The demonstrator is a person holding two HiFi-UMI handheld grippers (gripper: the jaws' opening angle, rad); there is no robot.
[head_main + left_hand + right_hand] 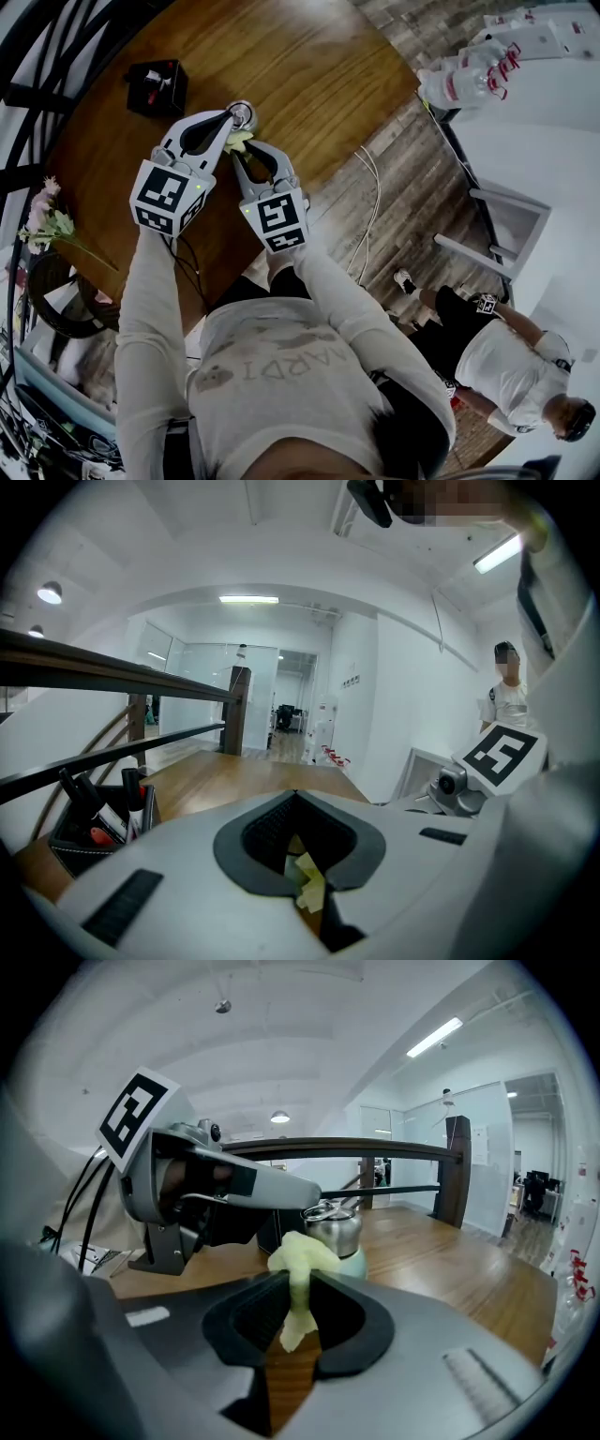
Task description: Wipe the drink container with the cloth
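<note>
The drink container [339,1234], a pale body under a metal lid, is standing on the wooden table [319,66], in from the near edge and to the right of the black pen holder [155,86]. The right gripper [296,1277] is clamping the yellow cloth [300,1252] between closed jaws, with a wad bulging past the tips just beside the container's wall. The left gripper [228,116] is reaching to the lid with its jaws closed tip to tip. It appears to be steadying the container, though whether the tips are pinching the lid's wire loop cannot be confirmed. To wipe well, press the wad, not the bare jaw tips, against the wall. Sweep around the body in overlapping passes. Brace the lid firmly so that the container is not sliding or tipping toward the table edge.
</note>
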